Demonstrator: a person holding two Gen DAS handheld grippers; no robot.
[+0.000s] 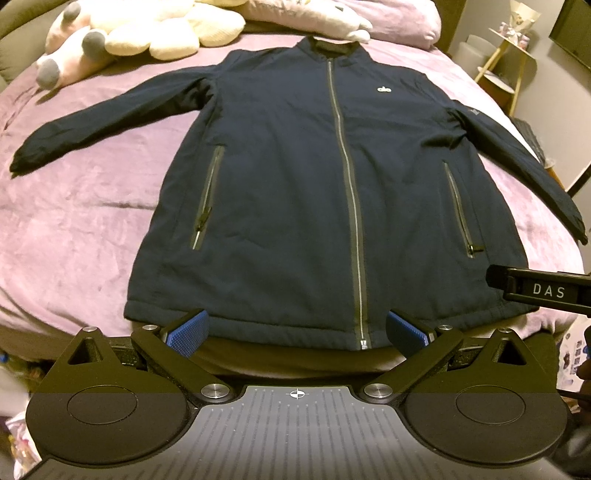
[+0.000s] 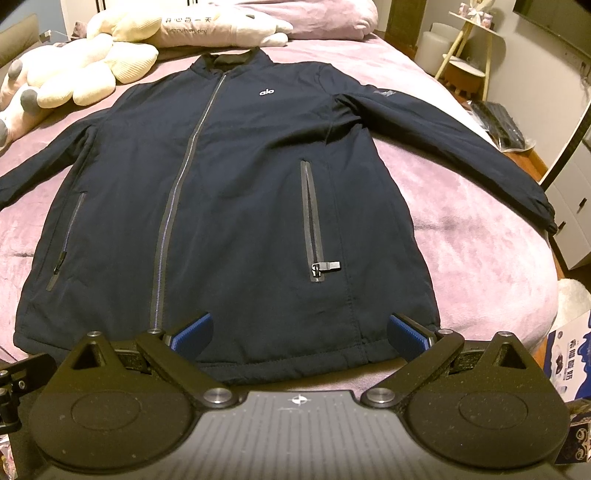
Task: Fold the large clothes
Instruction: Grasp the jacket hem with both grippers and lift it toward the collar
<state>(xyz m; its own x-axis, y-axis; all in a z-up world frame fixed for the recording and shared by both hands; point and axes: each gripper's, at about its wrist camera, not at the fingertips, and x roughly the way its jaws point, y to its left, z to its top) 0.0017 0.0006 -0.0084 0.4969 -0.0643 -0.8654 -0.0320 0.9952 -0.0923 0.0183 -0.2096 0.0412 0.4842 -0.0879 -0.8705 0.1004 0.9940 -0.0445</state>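
A navy zip-up jacket (image 1: 295, 184) lies flat, front up, on a bed with a purple blanket (image 1: 74, 229), collar far, hem near, both sleeves spread out. It also shows in the right wrist view (image 2: 229, 192). My left gripper (image 1: 297, 332) is open and empty just above the hem near the main zipper's bottom end. My right gripper (image 2: 301, 334) is open and empty over the hem on the jacket's right half, below the pocket zipper (image 2: 314, 236). The right gripper's body shows at the left wrist view's right edge (image 1: 543, 290).
Plush toys (image 1: 122, 33) and pillows (image 2: 221, 26) lie at the head of the bed. A small side table (image 2: 469, 59) and a keyboard (image 2: 498, 122) are to the right of the bed. A printed box (image 2: 569, 343) sits at the near right.
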